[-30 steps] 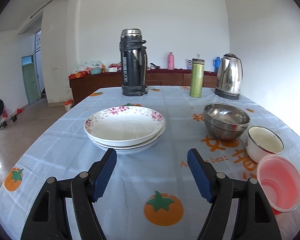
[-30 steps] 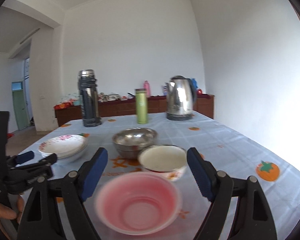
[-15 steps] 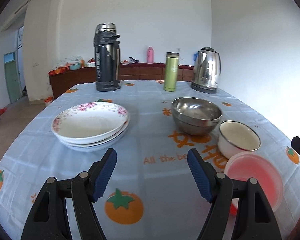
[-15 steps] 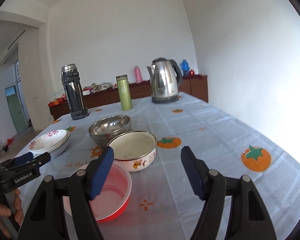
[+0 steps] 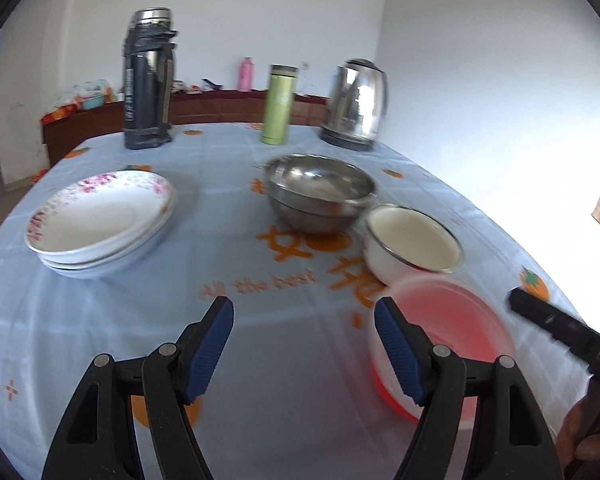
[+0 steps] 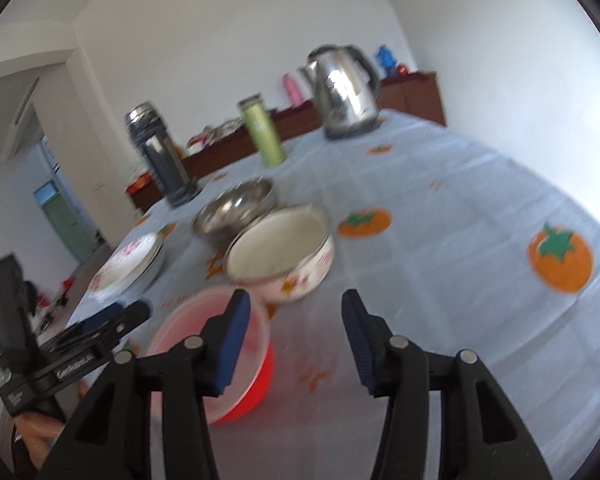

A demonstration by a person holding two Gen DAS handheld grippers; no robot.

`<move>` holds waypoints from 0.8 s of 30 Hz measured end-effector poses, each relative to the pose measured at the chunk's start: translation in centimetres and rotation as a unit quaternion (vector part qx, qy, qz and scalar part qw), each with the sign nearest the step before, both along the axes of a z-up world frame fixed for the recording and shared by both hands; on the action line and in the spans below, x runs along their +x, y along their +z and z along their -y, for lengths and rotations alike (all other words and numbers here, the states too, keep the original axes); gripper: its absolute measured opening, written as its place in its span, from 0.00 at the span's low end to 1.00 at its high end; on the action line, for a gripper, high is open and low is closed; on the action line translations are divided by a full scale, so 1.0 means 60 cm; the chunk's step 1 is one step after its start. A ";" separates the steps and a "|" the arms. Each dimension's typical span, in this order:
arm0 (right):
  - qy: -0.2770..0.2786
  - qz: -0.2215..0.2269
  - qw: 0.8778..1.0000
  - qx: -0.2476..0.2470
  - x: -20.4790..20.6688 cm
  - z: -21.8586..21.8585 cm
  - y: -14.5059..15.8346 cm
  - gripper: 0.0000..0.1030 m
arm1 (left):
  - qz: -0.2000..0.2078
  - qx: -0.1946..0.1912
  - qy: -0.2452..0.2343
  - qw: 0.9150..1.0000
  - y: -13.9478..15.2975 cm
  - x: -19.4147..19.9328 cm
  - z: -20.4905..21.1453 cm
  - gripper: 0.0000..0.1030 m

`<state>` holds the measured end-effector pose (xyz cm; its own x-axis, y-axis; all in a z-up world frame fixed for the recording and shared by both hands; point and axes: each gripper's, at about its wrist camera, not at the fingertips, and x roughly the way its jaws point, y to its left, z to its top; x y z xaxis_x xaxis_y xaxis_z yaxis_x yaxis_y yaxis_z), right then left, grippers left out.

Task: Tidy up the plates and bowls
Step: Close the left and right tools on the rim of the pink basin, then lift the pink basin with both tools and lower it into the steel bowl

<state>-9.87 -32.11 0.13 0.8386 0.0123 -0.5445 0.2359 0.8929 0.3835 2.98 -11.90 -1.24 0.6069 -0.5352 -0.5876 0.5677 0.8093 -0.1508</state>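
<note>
A stack of floral white plates (image 5: 100, 220) sits at the left of the table. Nested steel bowls (image 5: 320, 192) stand mid-table, a white enamel bowl (image 5: 414, 240) beside them, and a pink plastic bowl (image 5: 452, 328) nearest me. My left gripper (image 5: 304, 344) is open and empty, just left of the pink bowl. My right gripper (image 6: 296, 336) is open; its left finger (image 6: 232, 340) hangs over the pink bowl's (image 6: 180, 344) right rim. The enamel bowl (image 6: 280, 252), steel bowls (image 6: 232, 208) and plates (image 6: 128, 264) lie beyond.
A dark thermos (image 5: 148, 80), green flask (image 5: 279, 106) and steel kettle (image 5: 358, 106) stand at the table's far side. A wooden sideboard (image 5: 220, 108) runs along the back wall. The tablecloth (image 5: 260, 400) has orange tomato prints.
Both grippers have swung right and tilted; the pink bowl now sits closer to the left gripper's right finger, and the right gripper has closed in over its right rim.
</note>
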 end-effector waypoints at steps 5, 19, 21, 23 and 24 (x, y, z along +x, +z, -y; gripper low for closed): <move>0.020 -0.013 1.000 -0.014 -0.004 -0.032 -0.012 0.44 | 0.005 0.011 -0.018 1.000 -0.002 -0.022 0.020 0.53; 0.025 -0.036 0.999 -0.016 0.007 -0.062 -0.018 0.14 | -0.030 0.016 -0.042 0.999 -0.020 -0.038 0.044 0.22; 0.027 -0.031 0.999 -0.018 0.013 -0.062 -0.009 0.14 | -0.029 0.003 -0.039 0.999 -0.012 -0.033 0.038 0.22; 0.031 -0.022 0.999 -0.020 0.021 -0.064 0.006 0.14 | -0.025 -0.005 -0.032 0.999 0.001 -0.026 0.032 0.22; 0.033 -0.019 0.999 -0.021 0.025 -0.063 0.012 0.14 | -0.021 -0.008 -0.029 0.999 0.007 -0.023 0.030 0.22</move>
<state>-8.38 -28.33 0.85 0.8154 0.0423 -0.5774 0.1903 0.9223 0.3364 1.63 -13.69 -0.79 0.5494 -0.5779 -0.6035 0.6065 0.7726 -0.1877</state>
